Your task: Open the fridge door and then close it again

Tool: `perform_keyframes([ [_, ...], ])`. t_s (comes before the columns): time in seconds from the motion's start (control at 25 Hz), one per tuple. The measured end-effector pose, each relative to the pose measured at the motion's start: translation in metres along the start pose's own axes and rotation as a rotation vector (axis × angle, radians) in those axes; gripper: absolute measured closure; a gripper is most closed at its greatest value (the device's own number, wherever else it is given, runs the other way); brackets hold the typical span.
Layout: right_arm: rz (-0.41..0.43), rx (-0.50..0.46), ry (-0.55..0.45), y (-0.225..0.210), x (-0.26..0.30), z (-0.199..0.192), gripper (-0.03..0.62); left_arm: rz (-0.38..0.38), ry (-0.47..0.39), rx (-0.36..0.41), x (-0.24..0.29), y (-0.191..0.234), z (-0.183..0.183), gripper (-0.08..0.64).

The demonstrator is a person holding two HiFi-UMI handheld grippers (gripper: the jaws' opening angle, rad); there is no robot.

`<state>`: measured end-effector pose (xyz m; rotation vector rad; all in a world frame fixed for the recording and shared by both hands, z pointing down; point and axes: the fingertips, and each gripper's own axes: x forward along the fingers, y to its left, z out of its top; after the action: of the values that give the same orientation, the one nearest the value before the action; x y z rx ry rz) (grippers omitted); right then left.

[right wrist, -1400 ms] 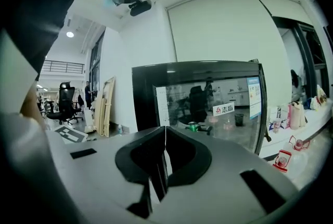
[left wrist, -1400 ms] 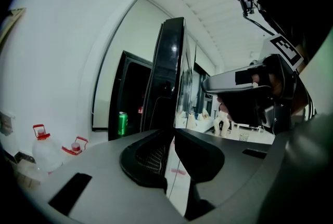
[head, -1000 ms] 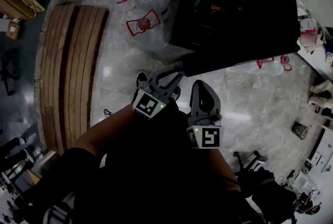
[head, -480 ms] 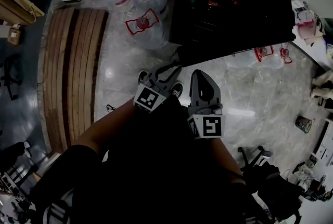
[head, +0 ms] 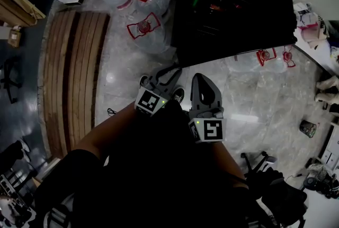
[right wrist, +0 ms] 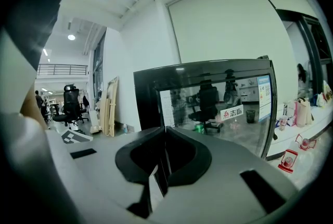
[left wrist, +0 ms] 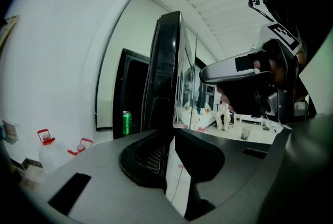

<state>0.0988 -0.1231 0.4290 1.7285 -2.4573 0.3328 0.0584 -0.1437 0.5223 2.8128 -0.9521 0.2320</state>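
Observation:
A tall black fridge (head: 233, 5) with a glass door stands ahead of me. In the left gripper view its door (left wrist: 167, 72) shows edge-on and swung open, with a green can (left wrist: 126, 123) on a shelf inside to its left. The right gripper view faces the door's glass pane (right wrist: 218, 103). My left gripper (head: 170, 74) hangs short of the fridge, its jaws a little apart with nothing between them. Beside it my right gripper (head: 201, 82) has its tips together and empty. Neither gripper touches the door.
Three big water jugs (head: 144, 28) with red handles stand left of the fridge. A long wooden bench (head: 71, 68) runs along the left. More jugs (head: 267, 56) lie to the fridge's right, and an office chair (head: 258, 162) is at lower right.
Both grippers have stayed where they were. Only the head view has shifted slightly.

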Motion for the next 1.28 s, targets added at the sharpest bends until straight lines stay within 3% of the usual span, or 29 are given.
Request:
perform_keyframes([
  [0.48,-0.033,-0.005,-0.011,-0.007,0.014,0.011,0.577,0.017,0.014,0.024,0.019,0.038,0.002,0.491],
  [1.04,-0.128,-0.025,-0.025,-0.028,0.049,0.027,0.577,0.021,0.030,0.071,0.093,0.137,0.024,0.463],
  [1.28,-0.156,-0.015,-0.028,-0.034,0.061,0.024,0.577,-0.010,0.014,0.092,0.099,0.140,0.026,0.457],
])
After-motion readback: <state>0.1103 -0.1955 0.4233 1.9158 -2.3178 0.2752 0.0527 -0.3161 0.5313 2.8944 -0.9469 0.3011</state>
